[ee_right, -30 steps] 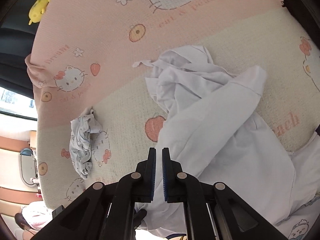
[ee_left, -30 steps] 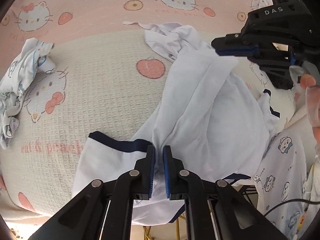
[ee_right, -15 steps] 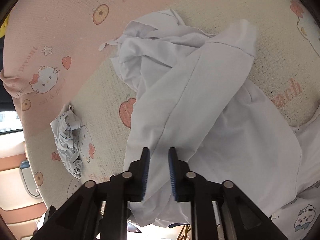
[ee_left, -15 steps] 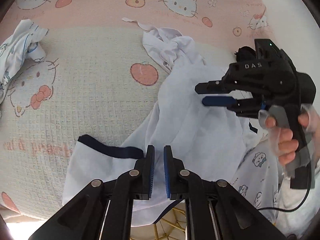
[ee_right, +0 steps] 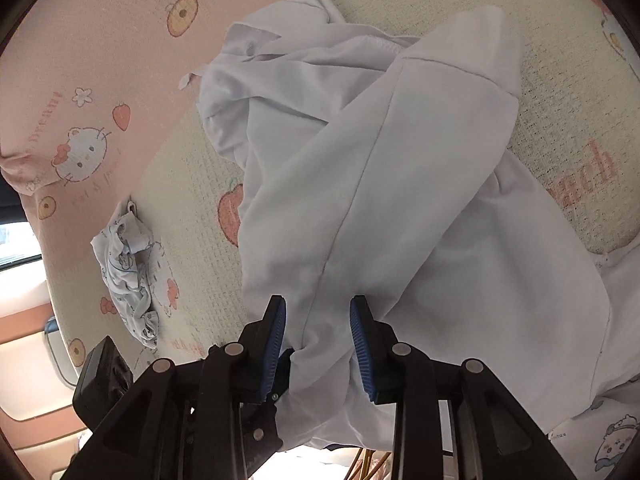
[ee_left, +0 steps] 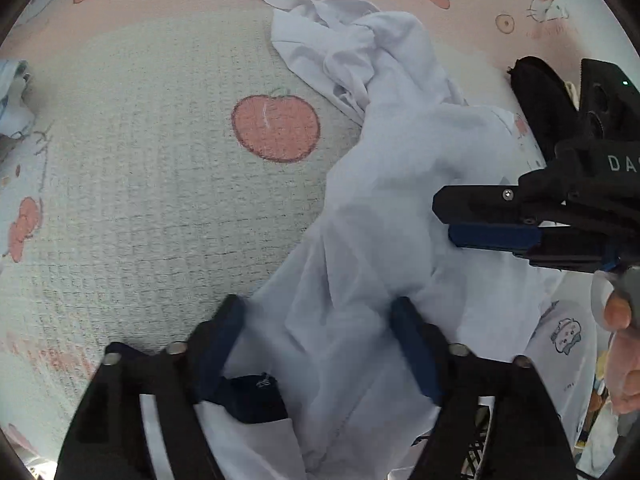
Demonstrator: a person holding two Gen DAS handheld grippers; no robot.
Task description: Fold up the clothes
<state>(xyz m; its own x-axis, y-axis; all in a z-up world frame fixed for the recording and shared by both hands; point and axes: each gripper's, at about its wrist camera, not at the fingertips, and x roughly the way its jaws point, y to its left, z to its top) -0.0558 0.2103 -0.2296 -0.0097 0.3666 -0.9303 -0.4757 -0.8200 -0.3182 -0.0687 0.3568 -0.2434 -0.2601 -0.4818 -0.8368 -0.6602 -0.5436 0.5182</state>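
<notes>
A crumpled white garment (ee_left: 384, 208) with navy trim (ee_left: 256, 396) lies on a cat-print blanket (ee_left: 160, 200). My left gripper (ee_left: 318, 320) is open, low over the garment's near part, with a bunched fold of white cloth between its spread fingers. At the right of the left wrist view my right gripper (ee_left: 464, 216) reaches in over the cloth, held by a hand (ee_left: 624, 344). In the right wrist view the right gripper (ee_right: 318, 316) stands open astride a ridge of the white garment (ee_right: 392, 184), its blue pads on either side of the fold.
A small crumpled printed garment (ee_right: 128, 264) lies on the blanket (ee_right: 192, 168) to the left. Another printed cloth (ee_right: 608, 440) sits at the lower right. A black object (ee_left: 536, 96) rests at the blanket's far right edge.
Both grippers have opened from shut and moved down closer onto the white garment. The right gripper has come lower and nearer to the left one.
</notes>
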